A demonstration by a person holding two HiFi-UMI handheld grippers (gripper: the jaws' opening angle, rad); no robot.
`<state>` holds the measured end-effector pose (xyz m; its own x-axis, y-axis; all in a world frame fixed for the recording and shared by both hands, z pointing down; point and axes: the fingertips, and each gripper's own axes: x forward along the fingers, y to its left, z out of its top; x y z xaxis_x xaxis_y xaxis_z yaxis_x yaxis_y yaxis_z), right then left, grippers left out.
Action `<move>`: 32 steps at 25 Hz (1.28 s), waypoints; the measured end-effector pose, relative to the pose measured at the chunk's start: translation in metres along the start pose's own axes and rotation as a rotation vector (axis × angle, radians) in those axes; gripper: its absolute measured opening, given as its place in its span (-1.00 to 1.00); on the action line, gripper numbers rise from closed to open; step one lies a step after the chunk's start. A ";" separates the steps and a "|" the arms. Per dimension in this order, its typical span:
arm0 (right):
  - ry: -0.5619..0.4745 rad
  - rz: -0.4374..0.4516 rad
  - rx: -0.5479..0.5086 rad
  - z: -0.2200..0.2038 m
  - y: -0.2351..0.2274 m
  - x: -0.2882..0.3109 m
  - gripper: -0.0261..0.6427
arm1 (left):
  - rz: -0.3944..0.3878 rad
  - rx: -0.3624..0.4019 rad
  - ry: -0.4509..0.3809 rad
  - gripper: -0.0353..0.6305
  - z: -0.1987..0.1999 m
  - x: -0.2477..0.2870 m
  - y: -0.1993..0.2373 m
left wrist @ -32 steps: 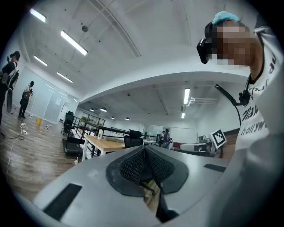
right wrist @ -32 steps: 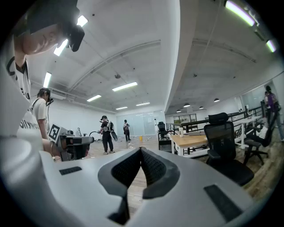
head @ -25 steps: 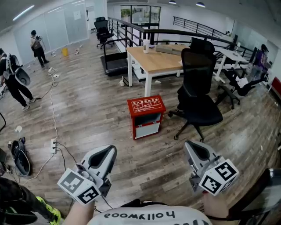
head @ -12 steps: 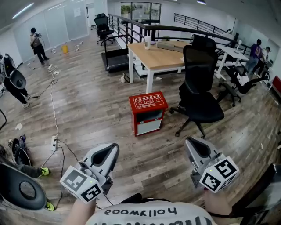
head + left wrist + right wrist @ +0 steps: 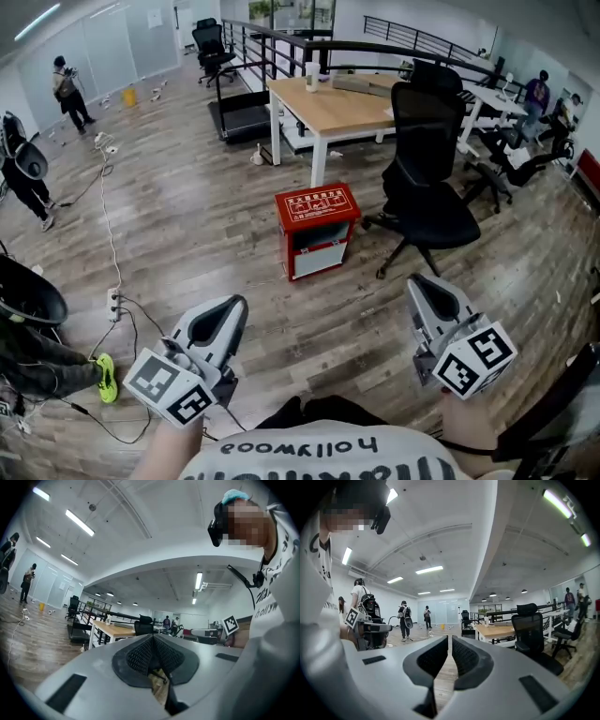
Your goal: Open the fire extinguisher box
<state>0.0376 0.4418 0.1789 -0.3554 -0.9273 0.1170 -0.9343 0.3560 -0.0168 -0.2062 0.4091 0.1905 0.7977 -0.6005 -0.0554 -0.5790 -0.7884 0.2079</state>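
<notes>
The red metal fire extinguisher box (image 5: pixel 317 230) is being approached but not yet reached. It lies well ahead of the left tongs (image 5: pixel 217 323) and right tongs (image 5: pixel 427 296), both being held pressed together, empty.

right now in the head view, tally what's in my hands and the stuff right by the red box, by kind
grippers: 2 (left gripper, right gripper)
red fire extinguisher box: 1
wooden-topped desk: 1
black office chair beside the box: 1
total: 5
</notes>
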 end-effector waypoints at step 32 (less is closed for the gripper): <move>0.151 0.063 0.032 -0.044 -0.174 0.134 -0.89 | 0.122 -0.017 0.046 -0.88 -0.022 0.178 0.094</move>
<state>0.1536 0.2604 0.2416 -0.4080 -0.8745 0.2623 -0.9114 0.4072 -0.0600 -0.1152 0.2312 0.2216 0.7283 -0.6850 0.0162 -0.6699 -0.7068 0.2273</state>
